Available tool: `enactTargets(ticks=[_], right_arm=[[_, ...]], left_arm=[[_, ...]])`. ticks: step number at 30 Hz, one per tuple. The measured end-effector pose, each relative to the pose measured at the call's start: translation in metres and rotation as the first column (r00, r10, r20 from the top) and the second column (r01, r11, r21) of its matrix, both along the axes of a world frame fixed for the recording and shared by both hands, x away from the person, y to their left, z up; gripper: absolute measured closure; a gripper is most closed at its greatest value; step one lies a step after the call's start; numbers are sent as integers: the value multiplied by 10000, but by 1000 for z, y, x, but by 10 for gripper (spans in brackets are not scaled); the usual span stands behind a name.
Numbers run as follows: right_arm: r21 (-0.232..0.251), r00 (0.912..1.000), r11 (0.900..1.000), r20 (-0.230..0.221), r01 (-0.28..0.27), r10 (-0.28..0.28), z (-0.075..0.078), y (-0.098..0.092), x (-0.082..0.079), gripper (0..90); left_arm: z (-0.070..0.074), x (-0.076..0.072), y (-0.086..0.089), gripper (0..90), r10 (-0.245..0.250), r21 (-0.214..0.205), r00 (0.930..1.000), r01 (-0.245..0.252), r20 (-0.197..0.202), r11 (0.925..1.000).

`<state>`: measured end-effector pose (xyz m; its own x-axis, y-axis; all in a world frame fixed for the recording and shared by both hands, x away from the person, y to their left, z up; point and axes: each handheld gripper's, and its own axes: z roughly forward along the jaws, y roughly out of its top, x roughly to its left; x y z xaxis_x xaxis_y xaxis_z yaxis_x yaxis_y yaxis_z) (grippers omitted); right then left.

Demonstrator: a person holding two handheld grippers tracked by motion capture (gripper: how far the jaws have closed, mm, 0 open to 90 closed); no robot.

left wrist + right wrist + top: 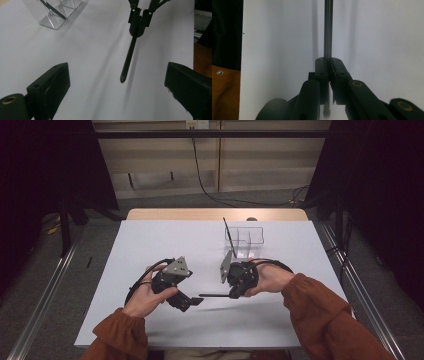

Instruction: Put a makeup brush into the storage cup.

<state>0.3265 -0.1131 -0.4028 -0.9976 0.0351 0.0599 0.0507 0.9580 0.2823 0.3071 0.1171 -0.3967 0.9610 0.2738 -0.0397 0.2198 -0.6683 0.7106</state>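
While my hands hover over the white table (150, 240), I see a clear divided box (245, 240) with one thin dark stick leaning in it. My right gripper (231, 294) clamps a slim black pen (215, 295), level above the table; my left gripper (192, 301) gapes empty, jaws facing its tip.

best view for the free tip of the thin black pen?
Left gripper view: the thin black pen shows its whole free end and tip against white. The right gripper view looks along the shaft with the tip cropped; the high view shows a thin dark line.
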Motion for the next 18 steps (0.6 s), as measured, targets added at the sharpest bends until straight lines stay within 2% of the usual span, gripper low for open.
enactTargets(ticks=[3, 6, 9, 11, 12, 14, 16, 18], right_arm=[[-110, 10000, 9999, -62, 51, -52, 1, 1, -1, 847], [-91, 9999, 9999, -80, 61, -62, 1, 1, 0, 847], [-95, 10000, 9999, -45, 43, -43, -1, 0, 0, 847], [-71, 10000, 10000, -63, -1, 1, -2, 1, 0, 847], [-127, 10000, 9999, -20, -20, 20, -3, 1, 0, 847], [-137, 9999, 9999, -84, -55, 54, -4, 3, 0, 847], [-112, 9999, 9999, -67, -111, 110, -4, 4, 1, 847], [-141, 9999, 9998, -49, -111, 110, -4, 4, 1, 846]], left_arm=[[-2, 0, -7, 64, -116, 375, 9999, 119, -91, 9992], [-5, 1, -14, 73, -257, 529, 9986, 282, -470, 9982], [-10, 0, -20, 74, -512, 903, 9974, 556, -500, 9944], [-11, 1, -23, 86, -328, 1059, 9971, 399, -683, 9936], [-11, 1, -25, 89, -327, 1123, 9973, 399, -653, 9929], [-10, 1, -28, 104, -557, 1346, 9961, 645, -680, 9888], [-9, 2, -31, 98, -837, 1523, 9922, 972, -927, 9835], [-8, 5, -33, 179, -921, 1672, 9908, 1078, -990, 9800]])
